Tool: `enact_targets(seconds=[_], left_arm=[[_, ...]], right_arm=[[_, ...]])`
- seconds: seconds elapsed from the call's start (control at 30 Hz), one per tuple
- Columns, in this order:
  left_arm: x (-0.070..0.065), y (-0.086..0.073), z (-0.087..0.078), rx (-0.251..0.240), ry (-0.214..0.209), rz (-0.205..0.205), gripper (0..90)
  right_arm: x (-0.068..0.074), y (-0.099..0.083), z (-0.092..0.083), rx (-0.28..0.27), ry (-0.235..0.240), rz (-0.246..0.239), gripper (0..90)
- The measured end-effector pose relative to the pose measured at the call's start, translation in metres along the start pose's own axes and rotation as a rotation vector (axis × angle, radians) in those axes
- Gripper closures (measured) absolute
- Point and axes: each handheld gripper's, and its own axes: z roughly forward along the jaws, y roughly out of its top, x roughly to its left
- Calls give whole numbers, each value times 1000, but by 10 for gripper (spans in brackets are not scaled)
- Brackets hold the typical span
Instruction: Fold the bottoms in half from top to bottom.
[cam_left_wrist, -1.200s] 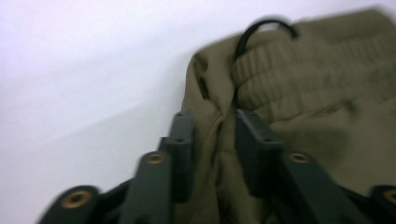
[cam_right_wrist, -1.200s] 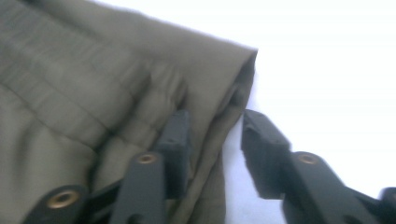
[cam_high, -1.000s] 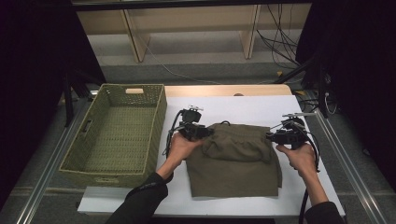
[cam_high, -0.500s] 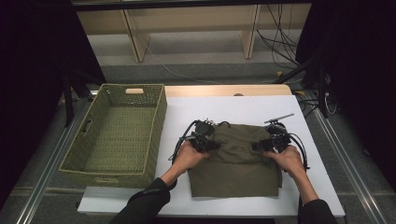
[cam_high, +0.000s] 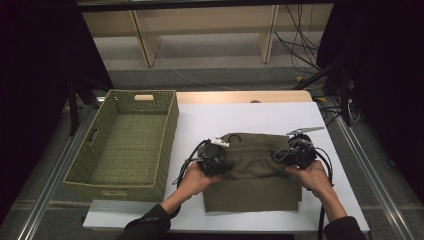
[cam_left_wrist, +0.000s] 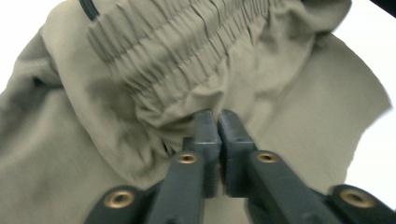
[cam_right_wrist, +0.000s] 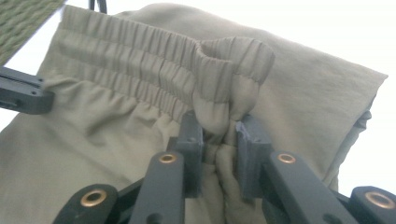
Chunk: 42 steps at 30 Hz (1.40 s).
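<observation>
Since 1 second ago both grippers have been brought down from the outer edges of the shorts (cam_high: 255, 177) onto the elastic waistband (cam_high: 252, 159), and both sets of jaws have just been closing. The left gripper (cam_left_wrist: 218, 122) is now seen pinched nearly flat, with a thin fold of fabric caught just below the gathered band. The right gripper (cam_right_wrist: 219, 126) is held narrower than before but not flat, because a thick bunch of cloth under a curled loop of the band is squeezed between its jaws. The shorts lie folded on the white table (cam_high: 240, 117), near its front edge, just right of the basket (cam_high: 120, 142), which stands empty and apart from them. With 2 grips taken on the waistband, a lift or a further fold is judged to be the step in hand, and a move into the basket is likely to be wanted afterwards. In the high view the left gripper (cam_high: 216, 161) and right gripper (cam_high: 295, 154) are partly covered by the hands and cables, so the jaws themselves cannot be made out there. How many layers are held by each gripper cannot be told. The lower hem is hidden in both gripper views, and the left gripper view is blurred toward its edges.
</observation>
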Motion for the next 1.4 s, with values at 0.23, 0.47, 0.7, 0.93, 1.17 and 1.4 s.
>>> enact_targets(seconds=[0.23,0.47,0.7,0.93,1.17,1.4], left_arm=[[11,5,-18,-57,75,-28,549],[31,48,-17,-106,152,-85,386],[51,84,15,-72,175,-120,586],[53,83,45,63,156,-145,891],[39,72,33,95,86,-89,893],[25,50,10,79,35,-48,893]], right_arm=[[22,-22,-16,-44,-29,-106,766],[26,-28,-19,-58,-34,-116,766],[28,-29,-20,-64,-38,-123,766],[28,-31,-20,-65,-42,-127,765],[29,-35,-21,-72,-45,-139,735],[22,-41,-26,-72,10,-112,593]])
